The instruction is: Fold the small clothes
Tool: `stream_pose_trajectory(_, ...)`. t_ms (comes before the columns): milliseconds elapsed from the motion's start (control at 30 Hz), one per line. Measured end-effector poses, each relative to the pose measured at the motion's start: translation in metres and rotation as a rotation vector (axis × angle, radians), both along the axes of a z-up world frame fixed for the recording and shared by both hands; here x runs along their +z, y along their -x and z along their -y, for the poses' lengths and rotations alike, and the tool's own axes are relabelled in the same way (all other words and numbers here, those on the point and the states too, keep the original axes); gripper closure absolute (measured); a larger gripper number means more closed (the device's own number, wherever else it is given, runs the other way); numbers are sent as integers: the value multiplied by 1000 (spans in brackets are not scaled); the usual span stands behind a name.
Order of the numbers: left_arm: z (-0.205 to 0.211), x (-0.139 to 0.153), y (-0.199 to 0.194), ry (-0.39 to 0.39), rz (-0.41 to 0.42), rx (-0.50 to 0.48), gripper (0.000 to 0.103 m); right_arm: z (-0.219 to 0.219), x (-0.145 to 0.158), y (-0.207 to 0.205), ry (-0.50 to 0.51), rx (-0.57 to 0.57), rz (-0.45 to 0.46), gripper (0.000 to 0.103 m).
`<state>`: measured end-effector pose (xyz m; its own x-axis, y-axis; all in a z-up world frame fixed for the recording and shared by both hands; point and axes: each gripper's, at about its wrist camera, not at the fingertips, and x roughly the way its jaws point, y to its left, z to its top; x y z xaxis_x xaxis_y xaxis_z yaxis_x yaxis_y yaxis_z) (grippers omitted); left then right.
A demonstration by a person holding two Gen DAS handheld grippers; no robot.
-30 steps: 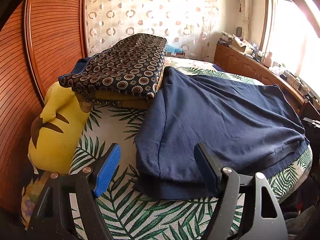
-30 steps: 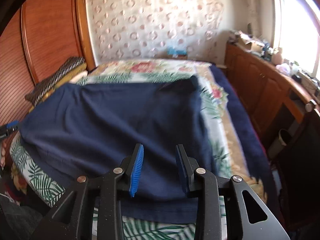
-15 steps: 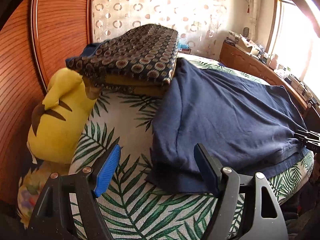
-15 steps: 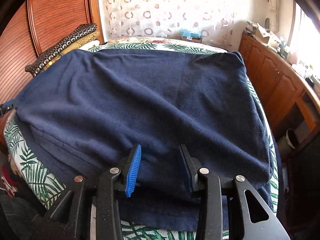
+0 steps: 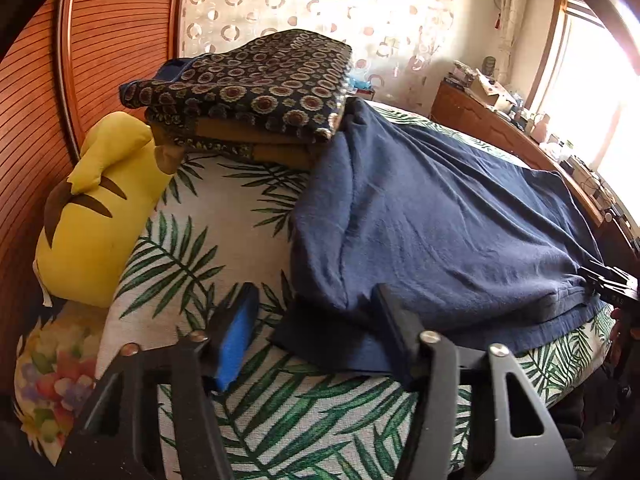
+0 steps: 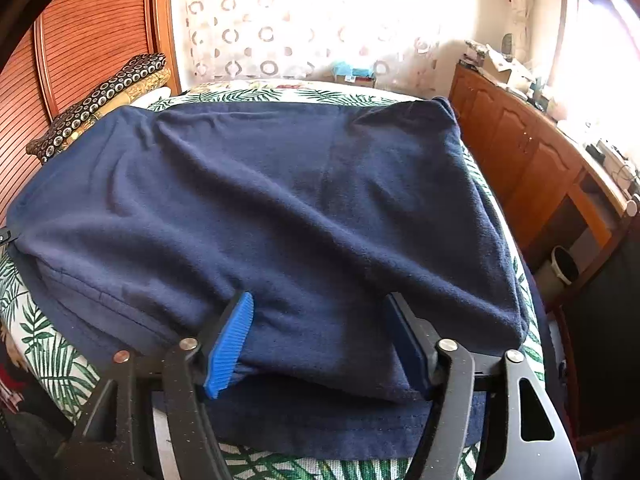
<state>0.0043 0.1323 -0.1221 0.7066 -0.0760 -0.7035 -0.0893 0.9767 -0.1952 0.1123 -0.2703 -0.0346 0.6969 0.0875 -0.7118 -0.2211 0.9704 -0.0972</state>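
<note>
Navy garment (image 5: 440, 220) lies spread across the leaf-print bed (image 5: 192, 256), its near hem doubled. Left gripper (image 5: 312, 336) is closing around the near-left corner, pads not yet pressing. Right gripper (image 6: 320, 340) is opening, released, straddling the near-right fold; best to pinch both layers evenly before lifting.

The navy garment (image 6: 280, 208) is looking like soft, matt fleece; the bedsheet (image 5: 192, 264) is showing printed cloth; the headboard (image 5: 112, 40) is gleaming as ribbed, glossy wood.

right gripper (image 5: 610, 286): cut off by the right edge
sideboard clutter (image 6: 508, 66): washed out by window glare
</note>
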Motion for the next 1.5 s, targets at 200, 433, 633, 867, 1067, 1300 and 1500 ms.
stream_pose_trajectory(200,12,1,-4,-24,-16,-53,91,4,-3,3,-7,28,19,30)
stream_pose_trajectory(433,29,28,-3,36,83,-117,95,18,-4,6,-54,76,23,30)
stream_pose_trajectory(633,62,67,-18,49,170,-197,95,31,3,16,-85,62,42,30)
stream_pose_trajectory(867,118,110,-53,58,252,-344,95,48,19,34,-98,41,105,30)
stream_pose_trajectory(1067,179,134,-78,46,295,-476,95,59,29,49,-95,15,148,30)
stream_pose_trajectory(1300,230,154,-93,41,312,-594,96,72,34,64,-103,-16,186,30)
stream_pose_trajectory(1500,271,162,-107,67,309,-659,95,78,33,69,-111,-41,198,30)
